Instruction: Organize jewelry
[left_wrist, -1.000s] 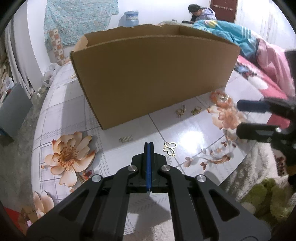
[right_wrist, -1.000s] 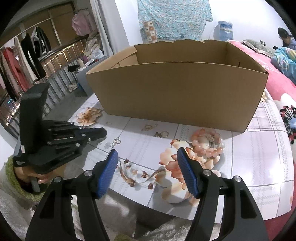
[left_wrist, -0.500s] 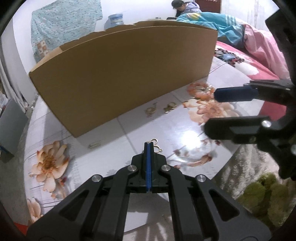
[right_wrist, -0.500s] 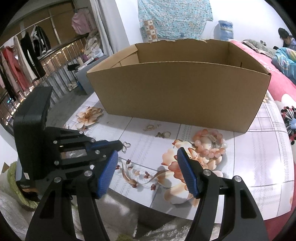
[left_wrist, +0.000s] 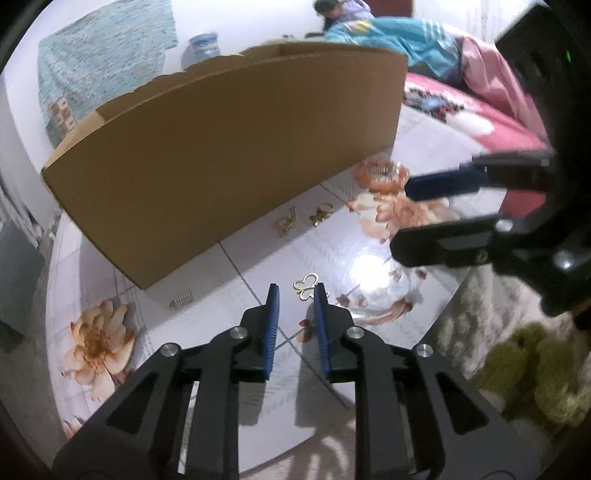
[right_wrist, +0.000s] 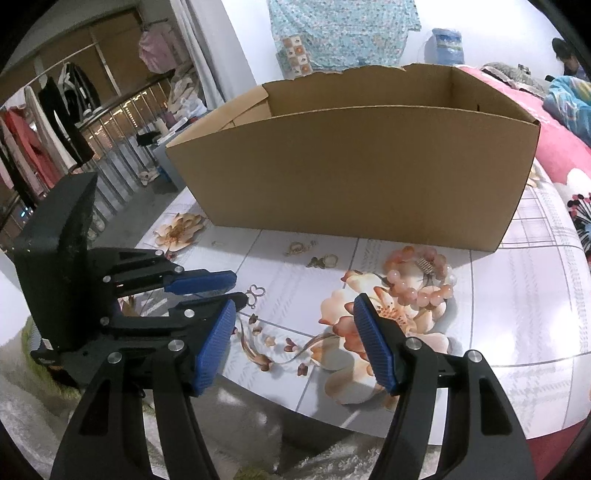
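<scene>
Since 1 second back my left gripper (left_wrist: 295, 291) slid up to the butterfly charm (left_wrist: 306, 287), jaws opening, empty; thin, light, slippery wire, so I'd pinch across its wings.

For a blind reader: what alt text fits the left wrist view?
The left gripper opens its jaws just short of a gold butterfly charm on a flowered table. A cardboard box stands behind; the right gripper reaches in, open.
</scene>
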